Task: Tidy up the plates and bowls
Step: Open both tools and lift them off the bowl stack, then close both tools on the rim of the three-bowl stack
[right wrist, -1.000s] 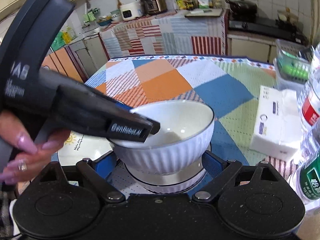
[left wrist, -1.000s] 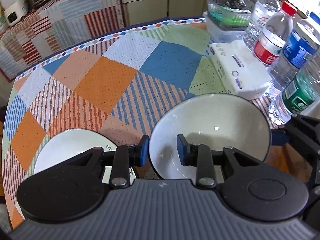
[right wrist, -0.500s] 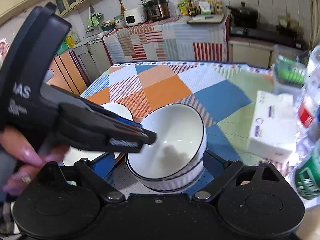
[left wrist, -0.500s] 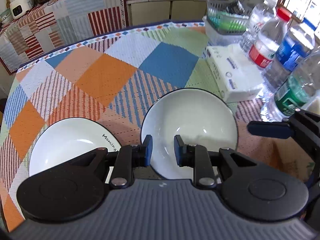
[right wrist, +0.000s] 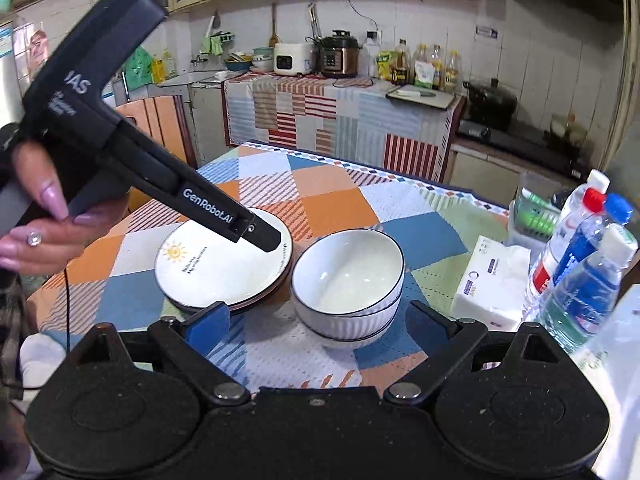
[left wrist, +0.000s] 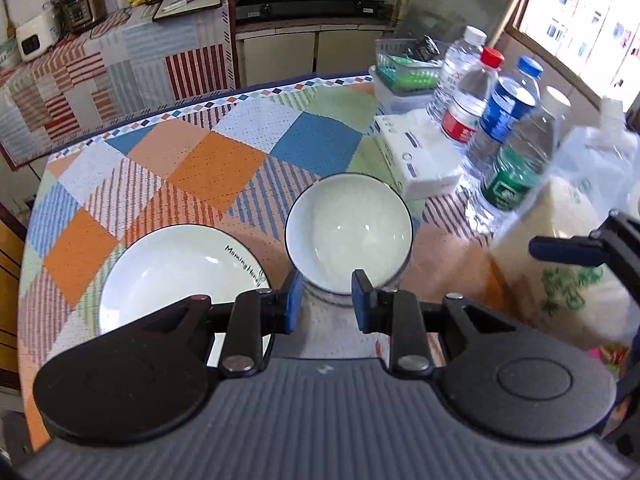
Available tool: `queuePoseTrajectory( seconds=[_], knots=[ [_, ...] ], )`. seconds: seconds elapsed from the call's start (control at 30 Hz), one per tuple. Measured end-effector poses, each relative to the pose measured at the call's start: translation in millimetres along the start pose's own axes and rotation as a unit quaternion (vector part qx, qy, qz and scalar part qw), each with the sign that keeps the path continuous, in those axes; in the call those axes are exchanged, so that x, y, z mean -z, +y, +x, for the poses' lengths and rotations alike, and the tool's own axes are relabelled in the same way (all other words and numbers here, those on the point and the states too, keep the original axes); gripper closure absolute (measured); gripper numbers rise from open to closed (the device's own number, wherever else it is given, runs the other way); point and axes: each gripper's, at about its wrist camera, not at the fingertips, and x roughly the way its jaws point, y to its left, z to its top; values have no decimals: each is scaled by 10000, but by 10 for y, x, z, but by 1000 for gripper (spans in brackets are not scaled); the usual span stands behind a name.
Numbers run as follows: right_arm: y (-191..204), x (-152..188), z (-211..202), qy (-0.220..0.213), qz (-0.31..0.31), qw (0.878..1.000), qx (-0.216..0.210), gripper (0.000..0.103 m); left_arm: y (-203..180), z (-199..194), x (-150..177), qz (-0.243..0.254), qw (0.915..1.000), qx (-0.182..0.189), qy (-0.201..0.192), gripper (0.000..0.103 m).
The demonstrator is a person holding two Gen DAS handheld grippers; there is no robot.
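Two white ribbed bowls with dark rims sit nested in a stack (right wrist: 347, 280) on the patchwork tablecloth; the stack shows from above in the left wrist view (left wrist: 349, 232). Left of it lies a stack of white plates (right wrist: 222, 270), also seen in the left wrist view (left wrist: 176, 268). My left gripper (left wrist: 325, 307) is open and empty, above and short of the bowls; its body shows in the right wrist view (right wrist: 160, 184) over the plates. My right gripper (right wrist: 318, 322) is wide open and empty, just short of the bowl stack.
A white tissue pack (left wrist: 416, 156), several water bottles (left wrist: 516, 160), a clear basket (left wrist: 408, 68) and a plastic bag (left wrist: 572, 248) crowd the table's right side. The round table's edge (left wrist: 24, 280) runs along the left. Kitchen counters stand behind.
The upper bowl has been set down into the lower one and let go. Both grippers have pulled back and risen away from the bowls; the left jaws have opened wider.
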Motion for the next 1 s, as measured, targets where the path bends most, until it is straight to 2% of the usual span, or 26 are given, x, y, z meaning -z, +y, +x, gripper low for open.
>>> queuePoseTrajectory(
  seconds=[0.2, 0.4, 0.47, 0.6, 0.7, 0.87, 1.0],
  knots=[
    [156, 81, -184, -64, -92, 9999, -19, 6, -54, -81, 158, 98, 9999, 45, 66, 70],
    [207, 196, -139, 53, -82, 9999, -39, 6, -76, -21, 326, 86, 9999, 65, 92, 62],
    [177, 238, -81, 64, -8, 10000, -37, 6, -66, 48, 375, 50, 9998, 126, 125, 61],
    [149, 355, 81, -73, -61, 9999, -47, 6, -25, 200, 447, -99, 9997, 208, 83, 49],
    [136, 452, 246, -82, -118, 9999, -63, 6, -21, 291, 480, -184, 9998, 29, -4, 40],
    [57, 553, 536, 7, 176, 9998, -122, 6, 44, 460, 497, -335, 9994, 45, 67, 34],
    [53, 628, 739, 8, 56, 10000, 23, 6, 104, 586, 493, -577, 9983, 72, -1, 29]
  ],
)
